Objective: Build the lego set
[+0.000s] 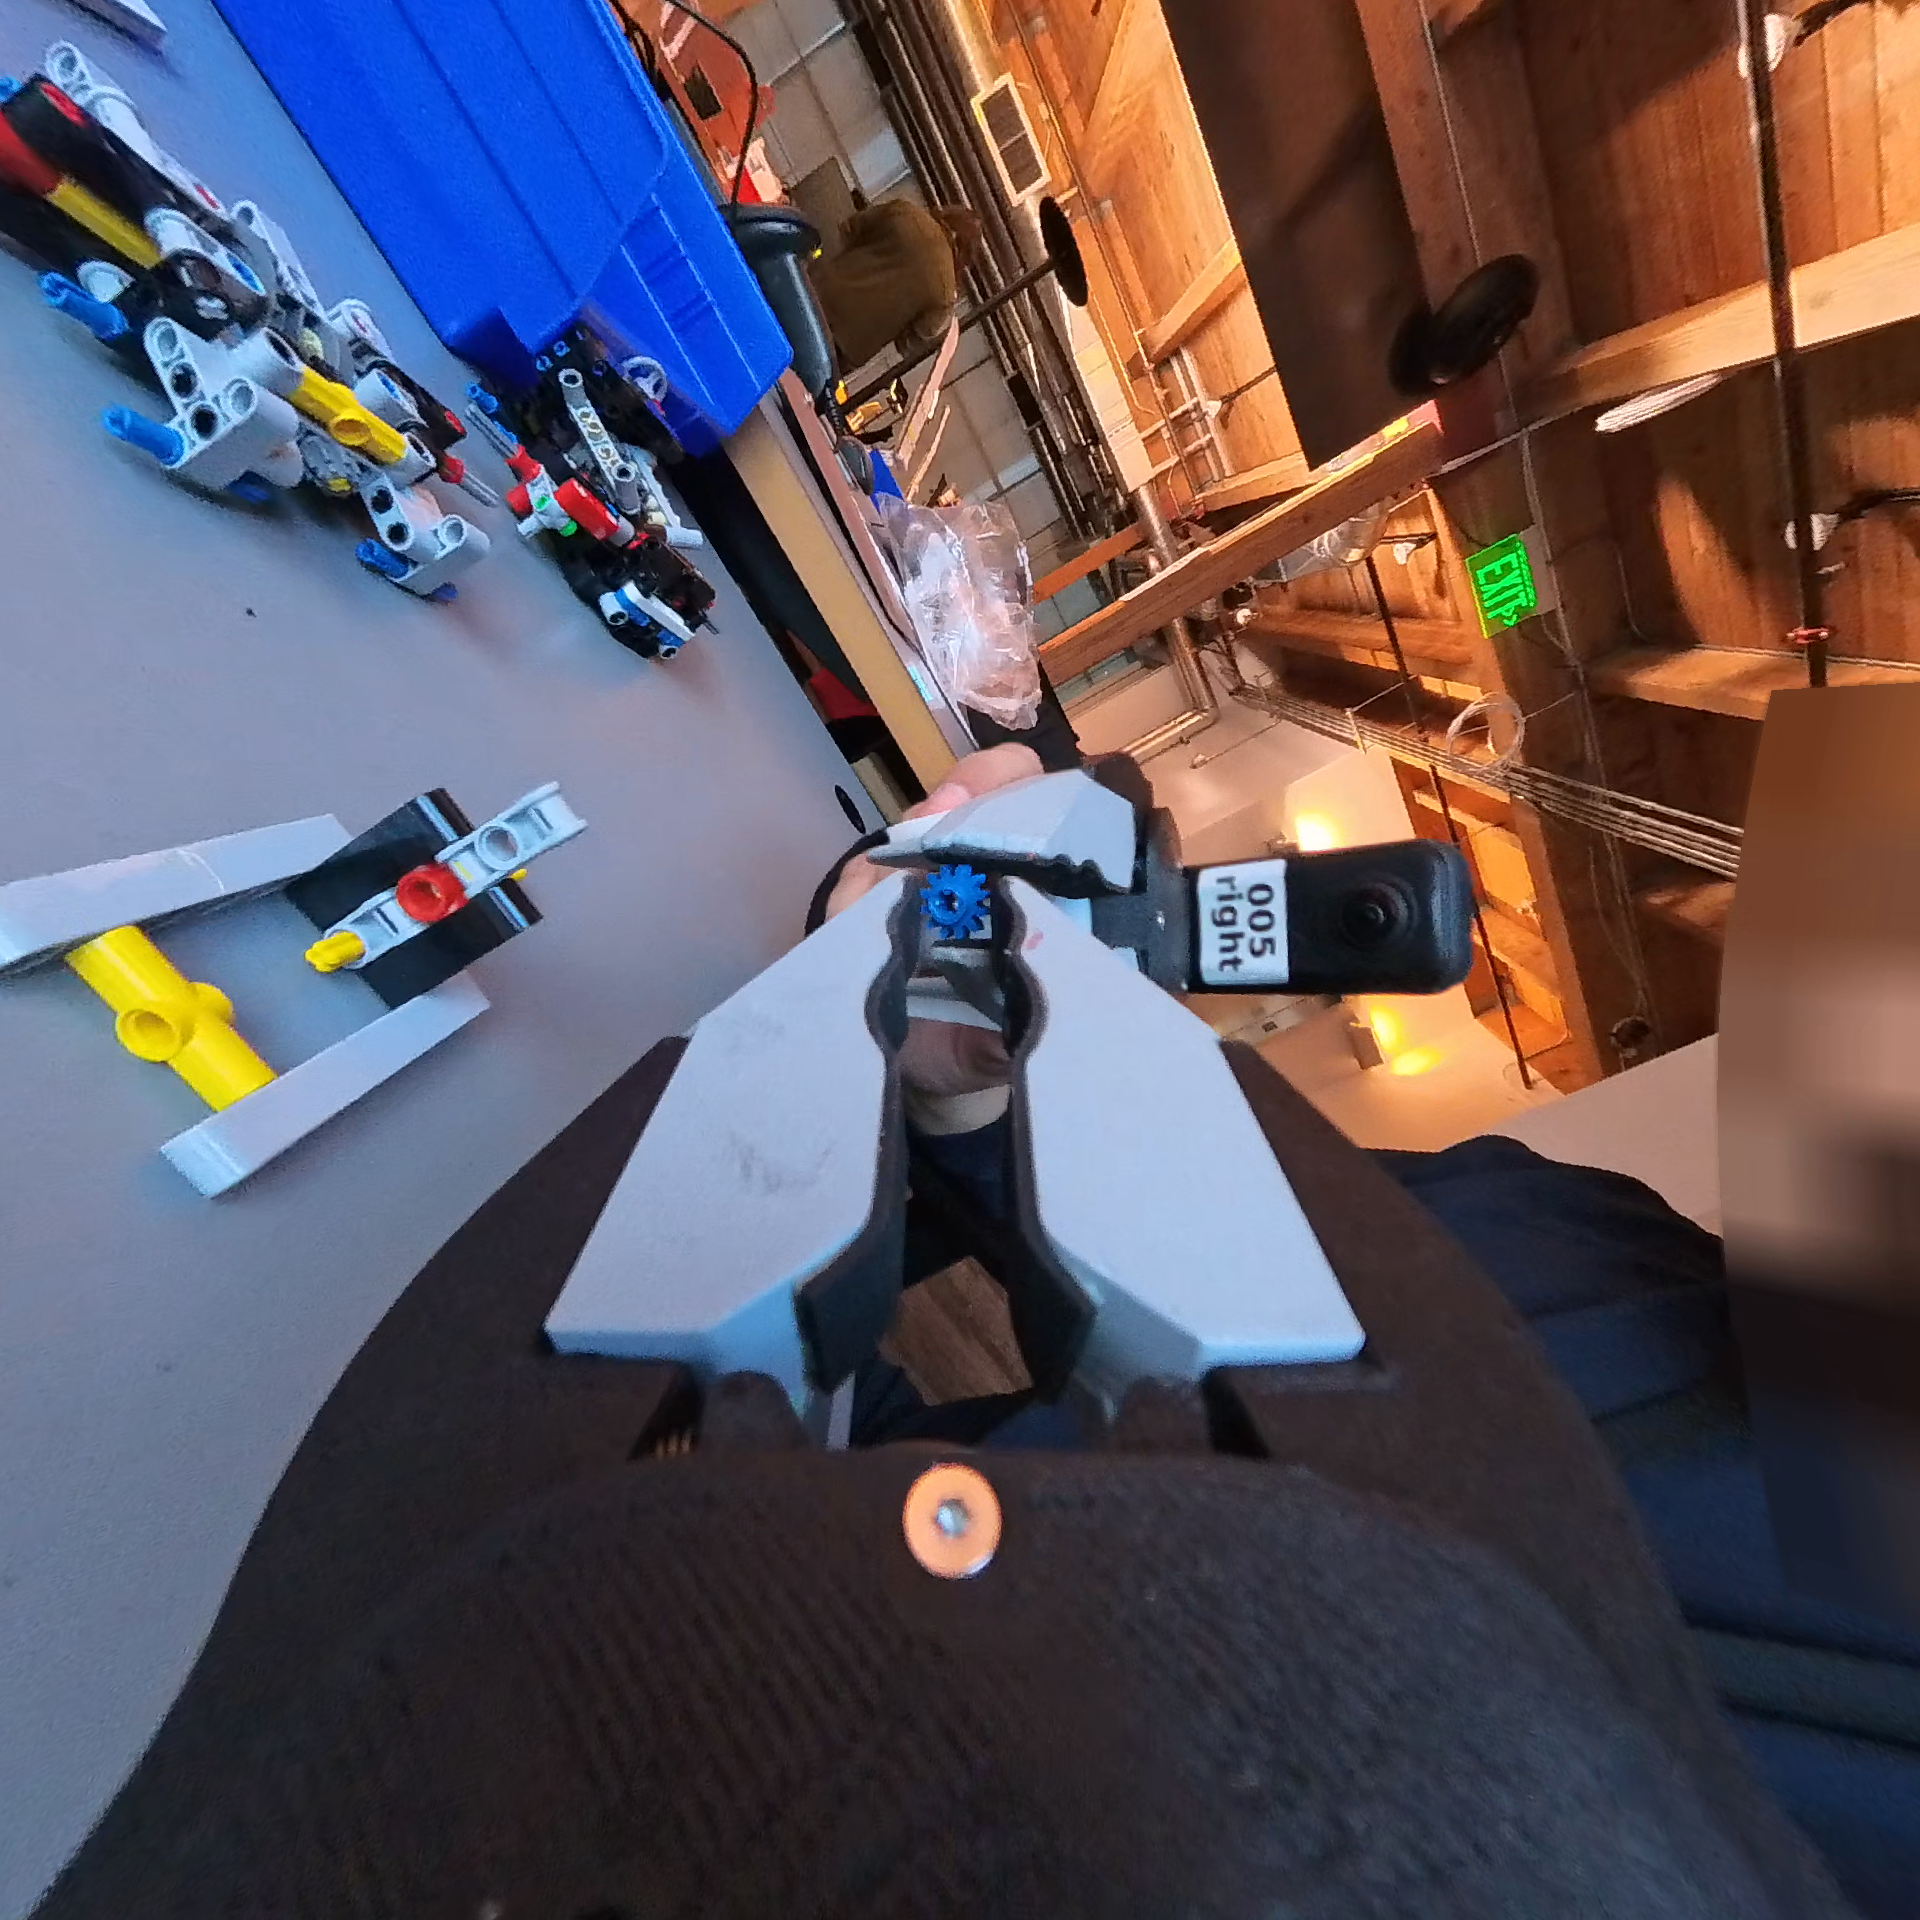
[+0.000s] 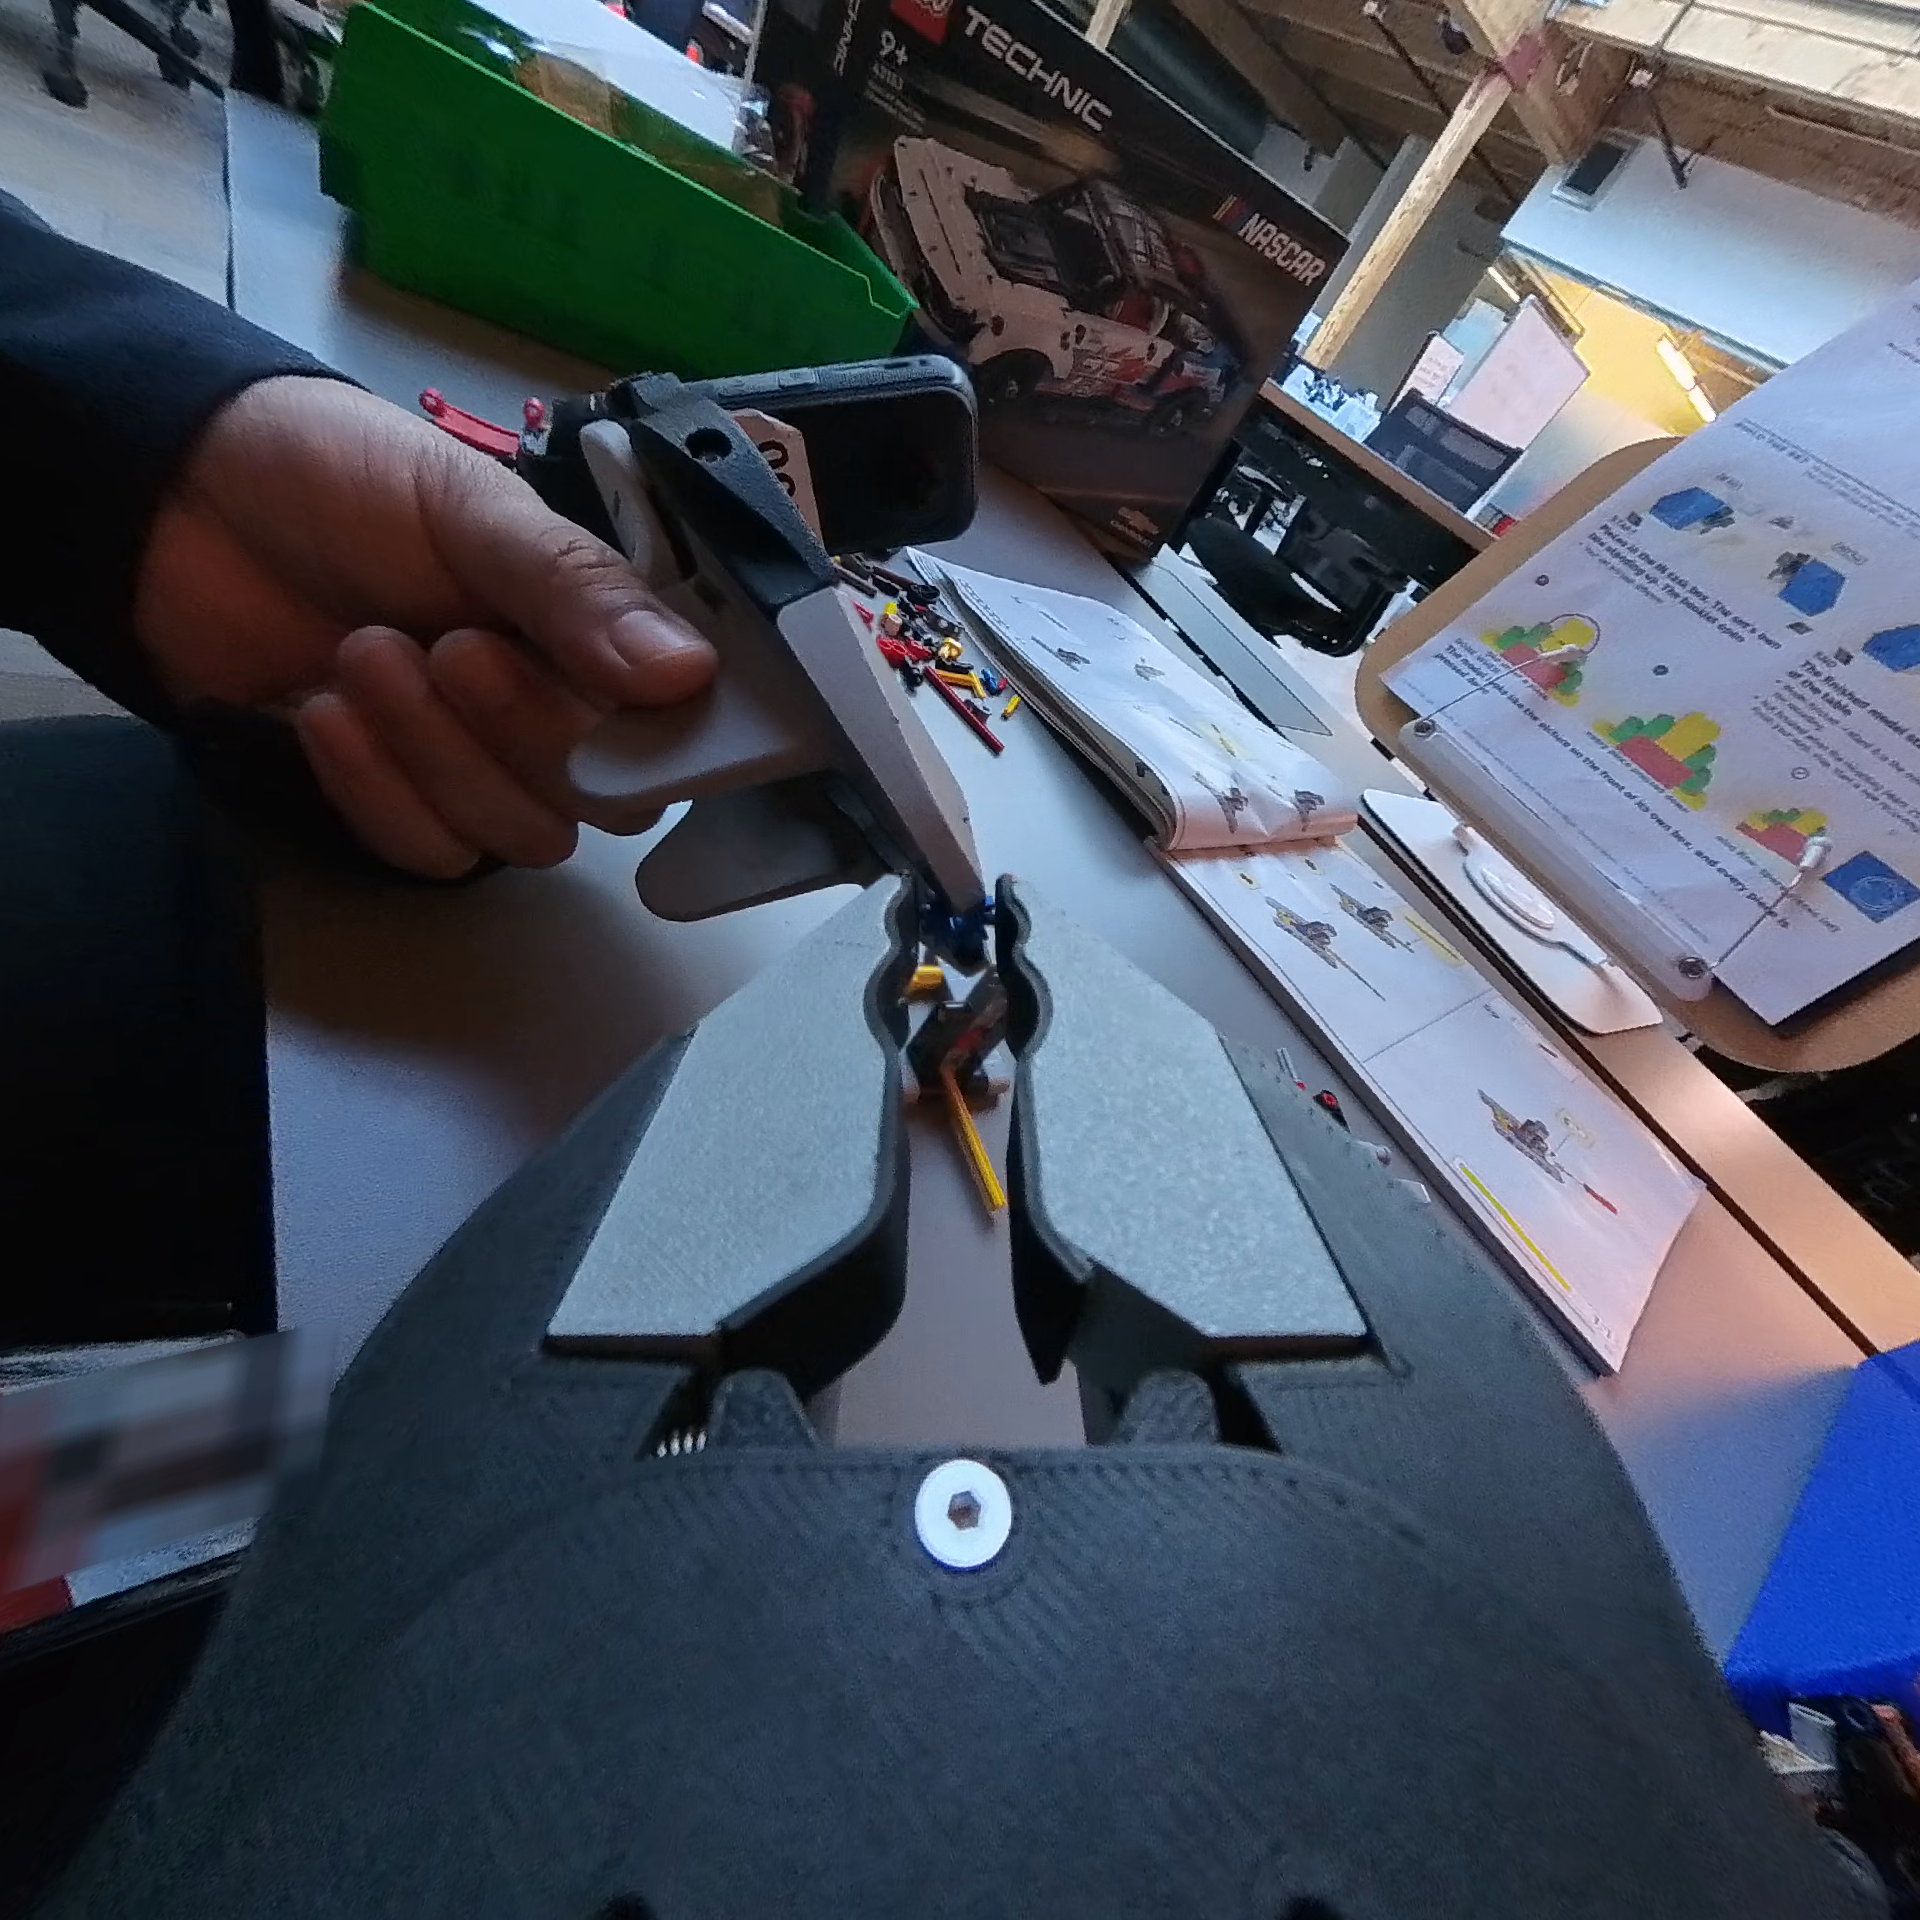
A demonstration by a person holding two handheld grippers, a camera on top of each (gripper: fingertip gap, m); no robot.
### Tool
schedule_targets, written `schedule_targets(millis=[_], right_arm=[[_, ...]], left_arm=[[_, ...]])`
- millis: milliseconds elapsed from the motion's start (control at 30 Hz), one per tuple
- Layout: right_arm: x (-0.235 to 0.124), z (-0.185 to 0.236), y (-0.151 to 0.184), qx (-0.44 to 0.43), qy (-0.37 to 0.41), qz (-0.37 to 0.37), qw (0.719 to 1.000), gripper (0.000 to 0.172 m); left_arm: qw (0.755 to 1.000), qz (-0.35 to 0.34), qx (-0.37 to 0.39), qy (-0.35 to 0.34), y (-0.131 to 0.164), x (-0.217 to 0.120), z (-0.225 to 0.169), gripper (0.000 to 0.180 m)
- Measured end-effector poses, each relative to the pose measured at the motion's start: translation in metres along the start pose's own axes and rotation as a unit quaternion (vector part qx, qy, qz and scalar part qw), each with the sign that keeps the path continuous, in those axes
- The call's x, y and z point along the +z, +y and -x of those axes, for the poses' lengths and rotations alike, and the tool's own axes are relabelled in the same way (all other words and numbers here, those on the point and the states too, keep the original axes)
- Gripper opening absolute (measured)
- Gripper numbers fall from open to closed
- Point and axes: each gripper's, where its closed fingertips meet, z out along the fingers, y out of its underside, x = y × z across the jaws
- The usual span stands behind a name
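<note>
blue bin (image 1: pixel 540 197), green bin (image 2: pixel 582 218) (contents hidden); both grippers seemingly pinch blue gear (image 1: pixel 954 902).

My left gripper (image 1: pixel 956 920) holds a small blue toothed plastic gear (image 1: pixel 954 902) at the very tips of its grey jaws. My right gripper (image 2: pixel 951 925) meets it tip to tip, jaws narrowly parted around that gear. My left hand (image 2: pixel 416 634) wraps the left gripper's handle.
</note>
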Motion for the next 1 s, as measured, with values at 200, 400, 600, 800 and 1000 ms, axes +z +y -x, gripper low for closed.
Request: schedule_targets(millis=[200,400,600,800,1000], right_arm=[[-0.002,0.003,-0.004,-0.006,-0.011,-0.016,1.0,0.01],[-0.01,0.001,-0.016,0.007,-0.022,-0.065,0.998,0.01],[-0.011,0.0,-0.018,0.009,-0.025,-0.073,0.997,0.011],[-0.009,0.006,-0.017,-0.005,-0.034,-0.069,0.997,0.01],[-0.007,0.009,-0.016,-0.01,-0.037,-0.062,0.997,0.01]], left_arm=[[1.0,0.025,-0.002,0.018,0.003,-0.002,-0.005,0.011],[0.996,0.037,-0.023,0.075,-0.002,-0.007,-0.022,0.016],[0.995,0.053,-0.027,0.077,0.004,-0.008,-0.02,0.014],[0.995,0.064,-0.02,0.071,0.008,-0.006,-0.019,0.013],[0.996,0.075,-0.003,0.056,0.01,-0.005,-0.017,0.011]])
